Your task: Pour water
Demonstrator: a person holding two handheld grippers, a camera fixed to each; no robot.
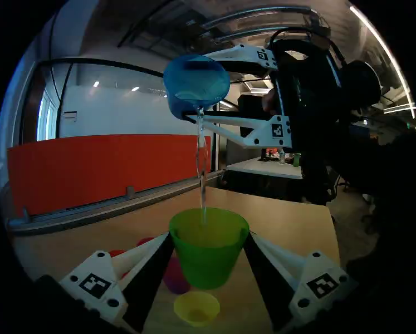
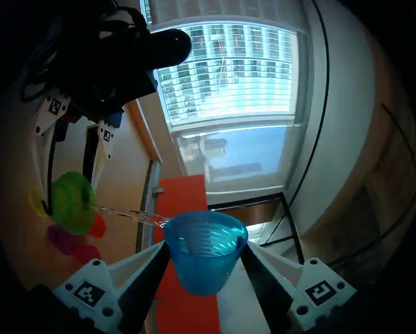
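Left gripper view, left claw [image 1: 208, 236] clamped on one green cup [image 1: 209, 259] over the table [image 1: 285, 222], one water stream [image 1: 201, 167] fell into it from one tipped blue cup [image 1: 196, 83], one yellow cup [image 1: 196, 308] and one purple cup [image 1: 176, 276] sat below, right gripper view, right claw [image 2: 206, 245] clamped on the blue cup [image 2: 206, 261]

Opposed views, sharing green cup [image 1: 209, 250], blue cup [image 2: 205, 256]

Six cups: one blue cup [image 1: 196, 83] at upper centre, one green cup [image 1: 208, 261] at lower centre, one yellow cup [image 1: 196, 308], one purple cup [image 1: 176, 276], two red cups [image 1: 145, 241] partly hidden. Two tools: left tool [image 1: 208, 236], right tool [image 2: 208, 245]. One water stream [image 1: 201, 167]. One surface [image 1: 285, 222].
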